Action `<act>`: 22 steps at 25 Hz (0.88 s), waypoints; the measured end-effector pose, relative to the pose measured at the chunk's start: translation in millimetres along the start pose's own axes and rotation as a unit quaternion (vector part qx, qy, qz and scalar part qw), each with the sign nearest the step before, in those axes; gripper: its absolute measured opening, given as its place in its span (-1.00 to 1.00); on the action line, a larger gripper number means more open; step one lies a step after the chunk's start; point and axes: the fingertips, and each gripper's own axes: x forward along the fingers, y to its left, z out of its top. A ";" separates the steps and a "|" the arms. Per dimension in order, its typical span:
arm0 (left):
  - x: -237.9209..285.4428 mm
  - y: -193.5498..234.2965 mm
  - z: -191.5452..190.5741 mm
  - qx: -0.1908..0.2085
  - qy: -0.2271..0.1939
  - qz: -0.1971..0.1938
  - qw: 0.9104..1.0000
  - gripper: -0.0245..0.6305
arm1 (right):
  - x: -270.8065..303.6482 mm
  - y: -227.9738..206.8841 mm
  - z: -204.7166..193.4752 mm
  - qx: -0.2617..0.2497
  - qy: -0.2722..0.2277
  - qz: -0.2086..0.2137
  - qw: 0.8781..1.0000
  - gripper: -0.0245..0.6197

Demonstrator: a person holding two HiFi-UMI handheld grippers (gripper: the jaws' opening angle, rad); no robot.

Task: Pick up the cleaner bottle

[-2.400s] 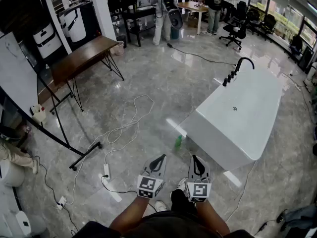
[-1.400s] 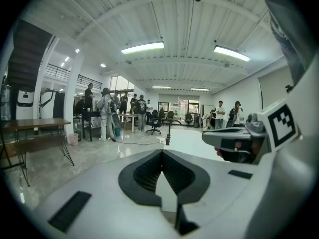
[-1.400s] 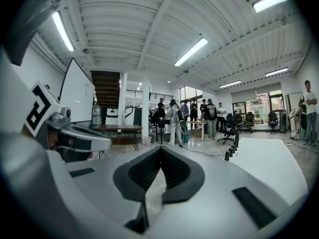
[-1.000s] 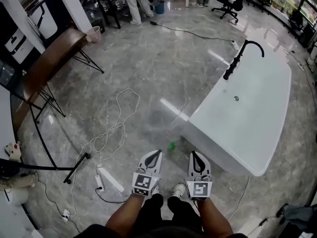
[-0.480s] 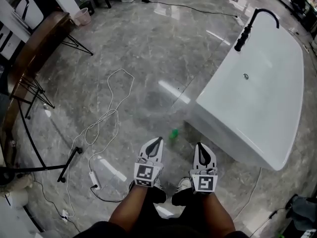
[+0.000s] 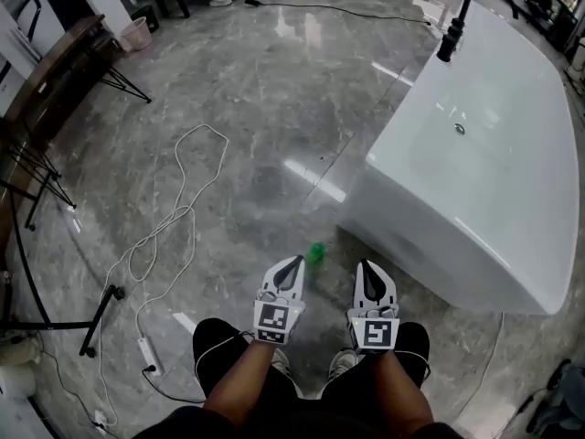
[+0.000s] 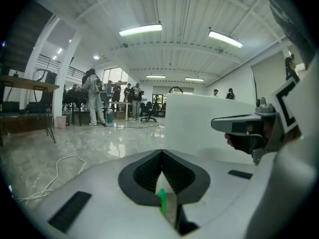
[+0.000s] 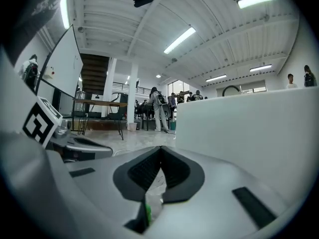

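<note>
1. The cleaner bottle [image 6: 316,251], small and green, stands on the grey marble floor [image 6: 274,108], just off the near corner of the white bathtub [image 6: 411,236].
2. It sits just ahead of the left gripper [image 6: 292,263] and slightly to that gripper's right, with a gap between them; nothing grips it. In the left gripper view a sliver of green shows low between the closed jaws.
3. The bathtub's white basin shows a round drain [image 6: 460,129], and a black faucet [image 6: 452,27] rises at its far end.
4. The left gripper's tongs are pressed together and hold nothing. The right gripper [image 6: 365,268] also has its tips meeting, with nothing pinched.
5. Both grippers lie side by side, low over the floor, pointing ahead almost level. Bare forearms [image 6: 239,387] reach out over bent knees [image 6: 215,337] in black.
6. Farther left, a white cable [image 6: 183,208] loops across the floor to a power strip [image 6: 146,355]. A small bin [image 6: 135,33] stands by a wooden table [image 6: 55,67]; I cannot tell what is in it.
</note>
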 end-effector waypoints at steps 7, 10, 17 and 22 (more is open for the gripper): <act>32.9 -8.3 -55.7 -0.021 -0.009 -0.028 0.999 -0.91 | 11.7 9.7 -66.5 0.008 -0.007 0.004 1.000 -0.87; 40.7 -3.1 -73.2 0.000 -0.012 -0.022 1.000 -0.91 | 18.7 12.3 -76.2 0.007 -0.013 0.011 1.000 -0.87; 58.6 -8.0 -122.4 0.019 0.011 -0.044 0.999 -0.39 | 20.0 12.0 -81.5 0.009 -0.013 0.013 1.000 -0.87; 84.5 -4.6 -179.0 0.029 0.065 -0.060 0.996 -0.04 | 6.8 15.8 -81.6 0.034 -0.004 -0.002 0.999 -0.87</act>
